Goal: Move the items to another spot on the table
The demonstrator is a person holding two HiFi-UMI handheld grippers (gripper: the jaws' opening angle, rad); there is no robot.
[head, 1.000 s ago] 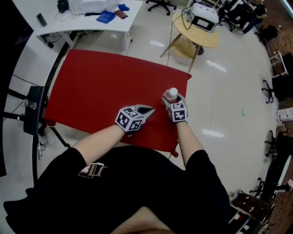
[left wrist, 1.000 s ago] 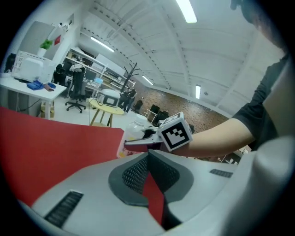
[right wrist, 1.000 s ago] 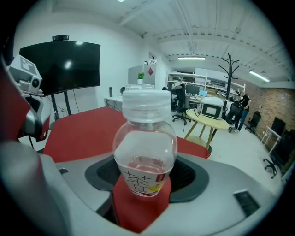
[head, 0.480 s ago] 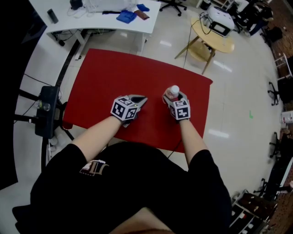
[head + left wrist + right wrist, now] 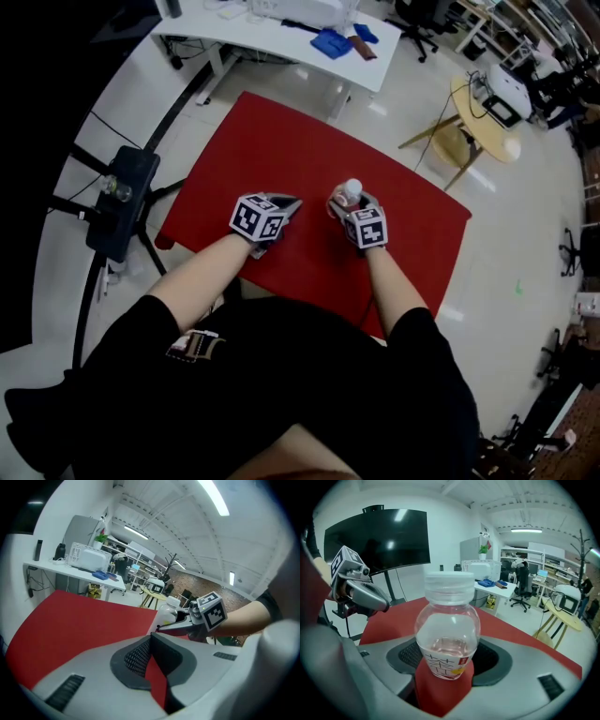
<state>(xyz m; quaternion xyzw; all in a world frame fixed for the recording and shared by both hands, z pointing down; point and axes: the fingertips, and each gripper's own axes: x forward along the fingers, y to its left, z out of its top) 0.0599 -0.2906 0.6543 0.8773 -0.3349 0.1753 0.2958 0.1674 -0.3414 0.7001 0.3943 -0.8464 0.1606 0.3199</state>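
A clear plastic bottle with a white cap and a white printed label stands upright between the jaws of my right gripper, over the right half of the red table. In the right gripper view the bottle fills the gap and both pads press its sides. I cannot tell whether its base touches the table. My left gripper hovers just left of it, shut and empty. Its view shows the closed pads and the bottle beyond them in the right gripper.
A white desk with blue items stands past the table's far edge. A round wooden table is at the far right. A black stand with a device sits by the table's left corner. A dark monitor stands behind.
Both grippers have moved left across the red table, away from its right edge, the right one carrying the bottle along. The head view has swung as well.
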